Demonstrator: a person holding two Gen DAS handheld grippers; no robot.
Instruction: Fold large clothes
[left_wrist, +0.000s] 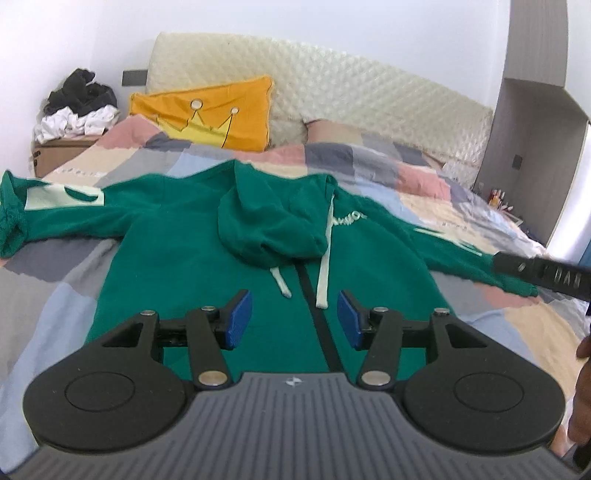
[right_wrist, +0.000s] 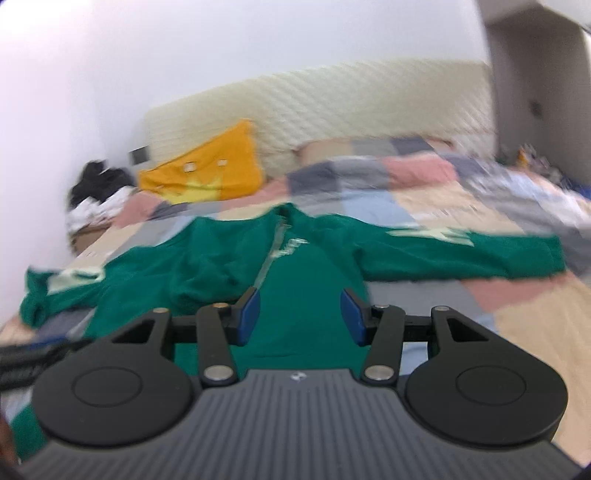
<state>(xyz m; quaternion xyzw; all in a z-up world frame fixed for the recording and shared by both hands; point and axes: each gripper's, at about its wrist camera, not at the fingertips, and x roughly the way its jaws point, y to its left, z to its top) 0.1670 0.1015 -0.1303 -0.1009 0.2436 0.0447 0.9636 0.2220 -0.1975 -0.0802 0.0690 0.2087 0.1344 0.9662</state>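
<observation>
A green zip hoodie (left_wrist: 177, 240) lies face up on the bed with both sleeves spread out sideways and its hood flopped forward over the chest. White drawstrings (left_wrist: 324, 266) hang down beside the dark zipper. My left gripper (left_wrist: 295, 319) hovers open above the lower front of the hoodie, nothing between its blue pads. The right gripper's black body (left_wrist: 543, 273) shows at the right edge, by the right sleeve cuff. In the blurred right wrist view, the hoodie (right_wrist: 303, 280) fills the middle and my right gripper (right_wrist: 299, 317) is open above its lower body, empty.
The patchwork bedspread (left_wrist: 424, 177) covers the bed, with an orange crown pillow (left_wrist: 207, 110) and a cream padded headboard (left_wrist: 369, 85) behind. A cardboard box piled with black and white clothes (left_wrist: 77, 107) stands at the back left. A grey cabinet (left_wrist: 532, 122) is at the right.
</observation>
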